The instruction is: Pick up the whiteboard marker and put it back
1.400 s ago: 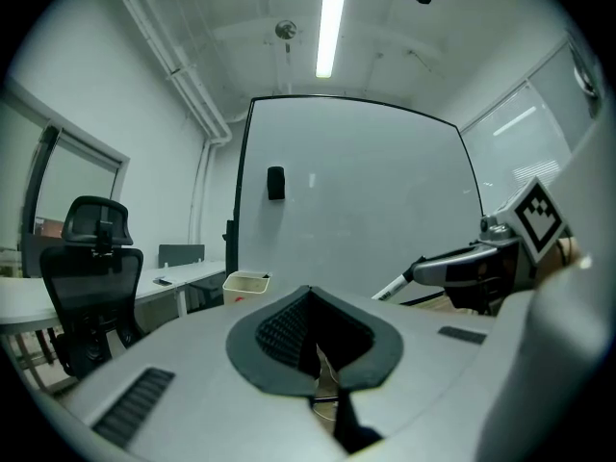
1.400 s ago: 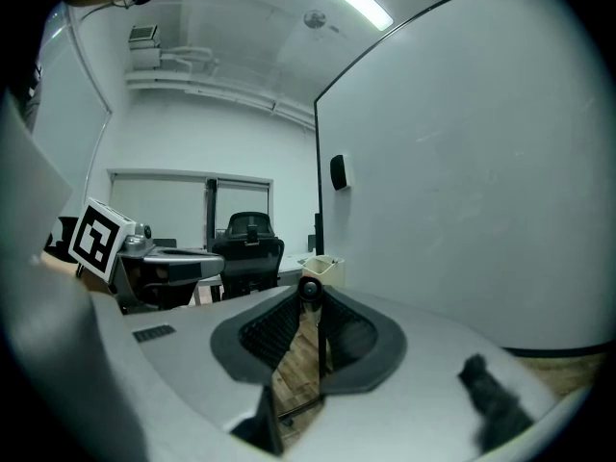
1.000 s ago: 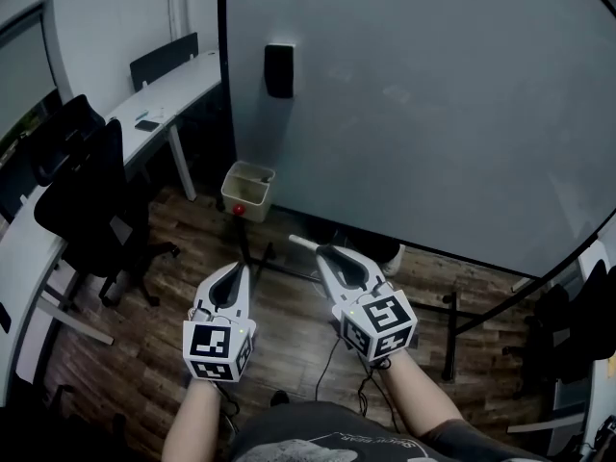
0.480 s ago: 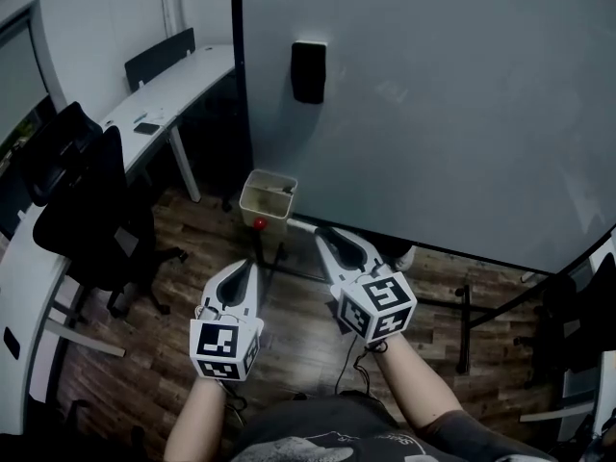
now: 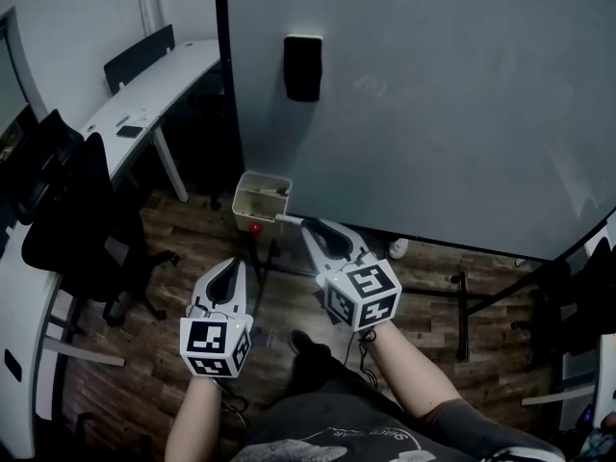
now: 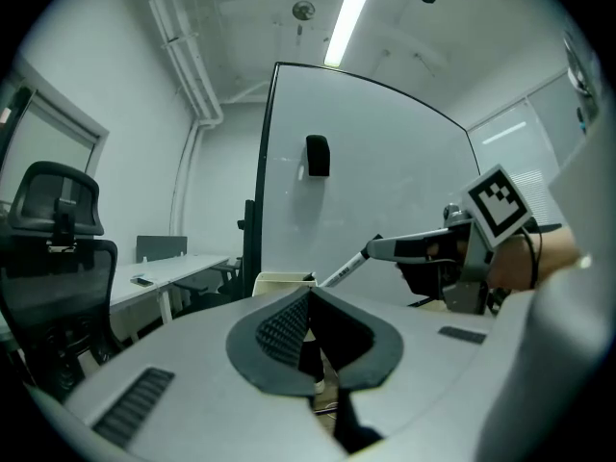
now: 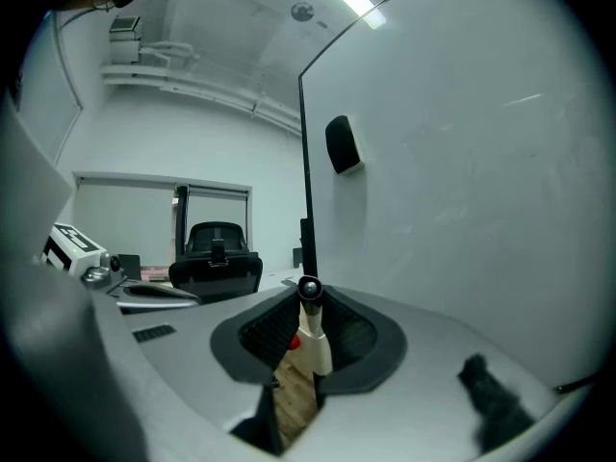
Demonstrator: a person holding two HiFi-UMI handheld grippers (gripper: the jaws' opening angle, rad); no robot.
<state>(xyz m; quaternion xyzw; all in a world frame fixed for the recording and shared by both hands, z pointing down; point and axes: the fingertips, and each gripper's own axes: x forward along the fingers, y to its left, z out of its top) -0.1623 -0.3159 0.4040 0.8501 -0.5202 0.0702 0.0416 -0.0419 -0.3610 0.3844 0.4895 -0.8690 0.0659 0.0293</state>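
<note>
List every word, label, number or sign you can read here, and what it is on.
Nothing reads clearly.
Print on the whiteboard marker barrel: too small to read.
Lettering on the person's shirt: too blurred to read.
Both square-marker cubes: code patterns only, no words.

**Both tools held forward, right one gripping**

The left grey-and-white tool (image 5: 234, 263) points ahead, roughly level. Its jaws are closed together with nothing between them. The right grey-and-white tool (image 5: 310, 227) reaches further forward, angled slightly leftward, its jaws clamped on a white whiteboard marker (image 7: 313, 340) that sticks out past the tips. The bare left forearm (image 5: 197, 412) and right forearm (image 5: 409, 378) extend from the body.
</note>
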